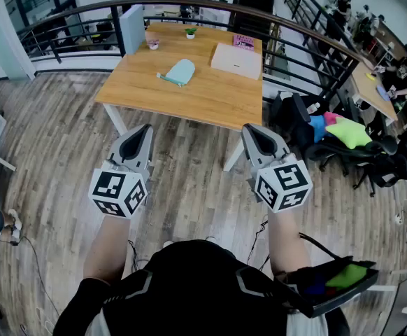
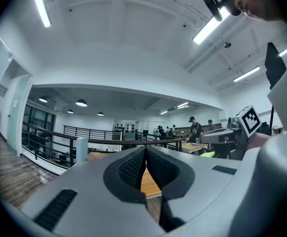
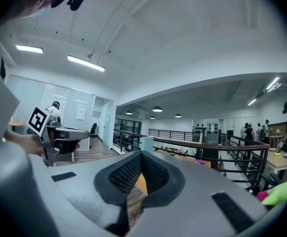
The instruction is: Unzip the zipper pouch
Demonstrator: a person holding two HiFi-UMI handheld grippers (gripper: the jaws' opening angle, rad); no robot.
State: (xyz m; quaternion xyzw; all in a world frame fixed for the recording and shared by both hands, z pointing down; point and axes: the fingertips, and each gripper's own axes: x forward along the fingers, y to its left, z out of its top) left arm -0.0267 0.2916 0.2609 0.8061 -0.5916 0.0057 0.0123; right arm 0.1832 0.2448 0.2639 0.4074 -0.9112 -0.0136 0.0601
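A pale teal zipper pouch [image 1: 179,71] lies flat on a wooden table [image 1: 210,93] ahead of me in the head view. My left gripper [image 1: 145,133] is held over the floor, well short of the table's near edge, shut with nothing in it. My right gripper [image 1: 252,133] is level with it to the right, also shut and empty. In the left gripper view the tips of the left gripper [image 2: 145,151] meet, with a strip of the table [image 2: 151,185] showing below them. The right gripper [image 3: 142,157] looks the same in its own view, jaws together, and the pouch is hidden there.
On the table stand a flat beige box [image 1: 236,60], a pink book [image 1: 243,42], a small potted plant [image 1: 190,31], a little cup [image 1: 152,44] and a grey upright panel [image 1: 131,28]. A dark railing [image 1: 189,5] curves behind it. Office chairs with bright cushions [image 1: 340,131] crowd the right.
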